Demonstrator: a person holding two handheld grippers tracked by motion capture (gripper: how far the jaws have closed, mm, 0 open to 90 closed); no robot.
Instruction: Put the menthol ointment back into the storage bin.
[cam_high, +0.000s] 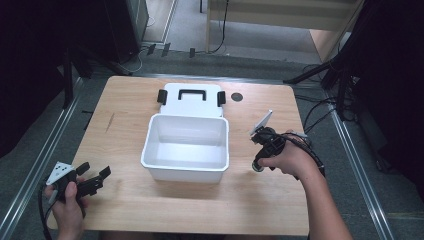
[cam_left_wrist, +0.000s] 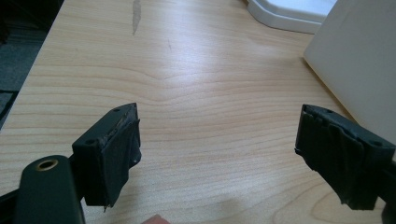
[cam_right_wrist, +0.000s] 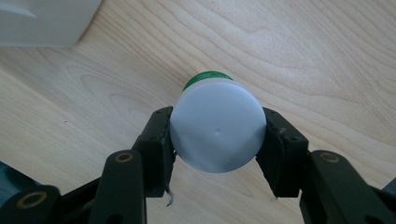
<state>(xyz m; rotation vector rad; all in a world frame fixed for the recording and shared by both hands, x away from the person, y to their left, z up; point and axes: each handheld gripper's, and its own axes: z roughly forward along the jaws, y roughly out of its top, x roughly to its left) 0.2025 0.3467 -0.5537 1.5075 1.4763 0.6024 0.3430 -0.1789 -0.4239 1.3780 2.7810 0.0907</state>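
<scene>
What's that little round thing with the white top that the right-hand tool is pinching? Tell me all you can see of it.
It is a small bottle seen end on: a round, smooth white cap, plastic by its look, with a green band behind it. The right gripper has a black jaw pressed on each side of the cap. It is above the wooden table, right of the white bin. Its lower body is hidden.

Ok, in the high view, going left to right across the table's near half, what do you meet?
Left gripper, jaws open → white bin → right gripper, jaws closed on a white-capped bottle.
</scene>
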